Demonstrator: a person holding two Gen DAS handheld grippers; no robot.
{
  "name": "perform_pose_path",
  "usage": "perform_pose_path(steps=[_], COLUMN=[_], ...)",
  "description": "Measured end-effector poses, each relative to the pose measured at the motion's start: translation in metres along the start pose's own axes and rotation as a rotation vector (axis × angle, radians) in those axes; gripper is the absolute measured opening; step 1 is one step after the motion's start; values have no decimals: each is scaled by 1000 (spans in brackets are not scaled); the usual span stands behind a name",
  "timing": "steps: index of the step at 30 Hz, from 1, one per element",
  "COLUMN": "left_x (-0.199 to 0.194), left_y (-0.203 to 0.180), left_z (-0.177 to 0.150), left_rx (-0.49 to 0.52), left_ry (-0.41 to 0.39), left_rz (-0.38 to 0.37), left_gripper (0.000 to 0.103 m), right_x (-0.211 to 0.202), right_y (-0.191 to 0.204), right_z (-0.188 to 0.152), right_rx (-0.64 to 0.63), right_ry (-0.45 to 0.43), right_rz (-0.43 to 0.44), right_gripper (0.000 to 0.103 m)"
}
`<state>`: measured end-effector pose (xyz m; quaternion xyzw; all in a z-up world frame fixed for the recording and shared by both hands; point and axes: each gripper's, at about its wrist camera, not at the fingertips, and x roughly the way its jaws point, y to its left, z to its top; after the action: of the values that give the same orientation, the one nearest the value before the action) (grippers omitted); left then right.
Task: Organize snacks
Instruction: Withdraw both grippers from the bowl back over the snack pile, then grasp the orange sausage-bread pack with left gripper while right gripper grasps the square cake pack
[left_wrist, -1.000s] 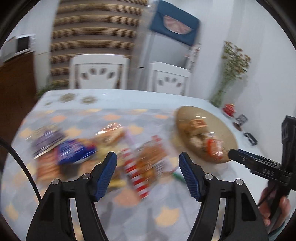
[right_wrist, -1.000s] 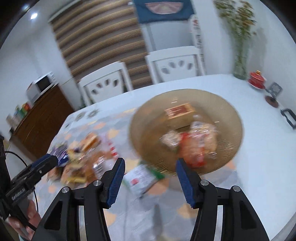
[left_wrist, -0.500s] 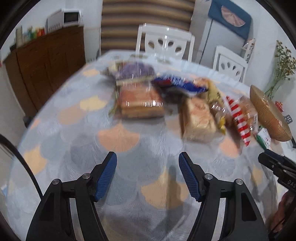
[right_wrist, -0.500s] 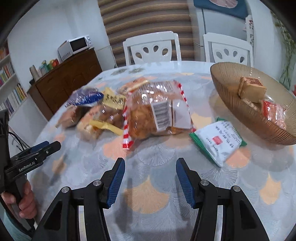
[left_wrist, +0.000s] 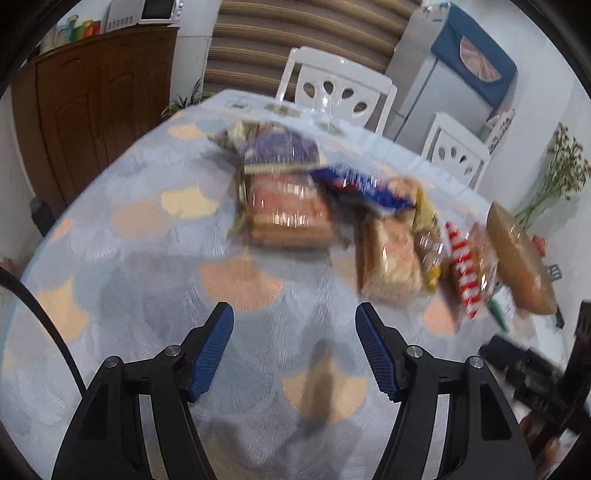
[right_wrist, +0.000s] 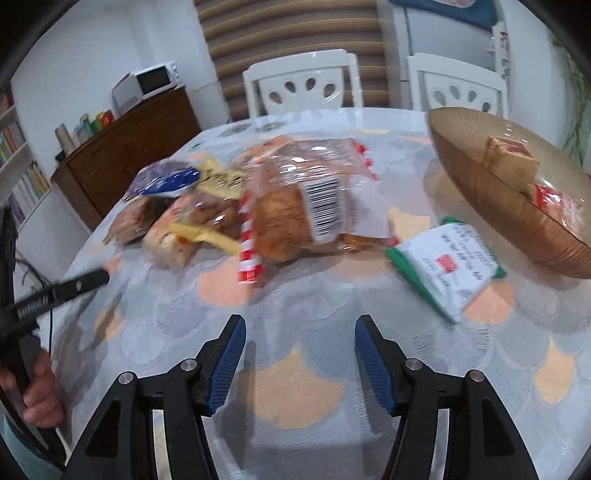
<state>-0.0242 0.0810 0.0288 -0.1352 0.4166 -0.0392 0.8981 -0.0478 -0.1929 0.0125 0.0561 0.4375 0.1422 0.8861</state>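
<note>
Nearest, the right gripper (right_wrist: 300, 343) is held over the patterned tablecloth (right_wrist: 295, 387) with its jaws apart and nothing between them; they have just been opening. The left gripper (left_wrist: 294, 343) is likewise held open and empty above bare cloth. Just beyond the right gripper, a white and green packet (right_wrist: 448, 266) lies flat beside a brown bowl (right_wrist: 491, 206), in which a boxed snack (right_wrist: 511, 162) and a red packet (right_wrist: 554, 199) are seen. A clear bag with a red-striped edge (right_wrist: 314, 206) blocks the middle of the table, with smaller bags (right_wrist: 184, 218) heaped to its left; in the left view these are blurred, perhaps wrapped bread. Farther back, white chairs (right_wrist: 303, 85), a wooden cabinet (right_wrist: 125, 147) and a microwave (right_wrist: 151, 81) are placed.
</note>
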Motion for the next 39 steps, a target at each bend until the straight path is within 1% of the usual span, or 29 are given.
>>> perform_pose_path(steps=[1, 4, 6, 8, 9, 11, 12, 14, 16, 18, 19, 21, 22, 23, 25, 26, 27, 28, 30, 32, 34, 36, 39], left_x=[-1, 5, 18, 34, 40, 50, 56, 67, 78, 85, 85, 85, 84, 83, 83, 83, 82, 81, 80, 77, 72, 63, 45], left_y=[-1, -2, 0, 5, 7, 10, 10, 9, 8, 8, 9, 10, 10, 11, 10, 10, 9, 8, 7, 8, 9, 6, 0], left_z=[6, 28, 40, 49, 53, 59, 62, 67, 70, 68, 66, 64, 64, 63, 63, 62, 62, 62, 61, 59, 56, 47, 24], left_rx=[5, 24, 32, 18, 6, -7, -11, -17, -4, 17, 26, 31, 29, 28, 34, 38, 45, 54, 64, 64, 66, 76, 98], left_ry=[1, 8, 34, 68, 71, 76, 85, 100, 111, 106, 77, 51, 45, 42, 38, 37, 34, 33, 34, 38, 42, 41, 40], left_rz=[15, 28, 25, 10, 0, -50, -59, -62, -52, -57, -62, -67, -69, -70, -67, -62, -58, -58, -59, -63, -49, -35, -17], left_gripper=[68, 68, 70, 72, 72, 73, 75, 76, 76, 76, 76, 76, 76, 76, 75, 73, 69, 67, 63, 62, 62, 62, 62], right_x=[0, 7, 15, 27, 32, 46, 53, 70, 84, 91, 95, 100, 102, 104, 106, 107, 107, 106, 104, 99, 89, 79, 64], right_y=[8, 31, 49, 66, 72, 85, 89, 94, 95, 95, 96, 96, 97, 97, 101, 105, 107, 107, 104, 98, 94, 91, 89], right_z=[3, 15, 24, 33, 36, 42, 46, 52, 57, 62, 65, 69, 70, 71, 71, 70, 70, 69, 68, 65, 58, 47, 28], right_rx=[11, 12, 3, 10, 10, 13, 15, 42, 78, 93, 93, 96, 101, 107, 89, 65, 52, 48, 62, 70, 63, 46, 5], right_ry=[15, 49, 68, 93, 103, 107, 107, 113, 118, 100, 80, 63, 56, 38, 19, 11, 7, 1, 3, 17, 31, 43, 51], right_rz=[64, 106, 144, 144, 142, 132, 124, 91, 86, 76, 60, 50, 51, 46, 19, -7, -39, -76, -58, -34, -16, 4, 19], right_gripper=[60, 60, 60, 60, 60, 60, 60, 60, 60, 60, 60, 62, 66, 67, 67, 64, 60, 50, 49, 49, 48, 48, 48])
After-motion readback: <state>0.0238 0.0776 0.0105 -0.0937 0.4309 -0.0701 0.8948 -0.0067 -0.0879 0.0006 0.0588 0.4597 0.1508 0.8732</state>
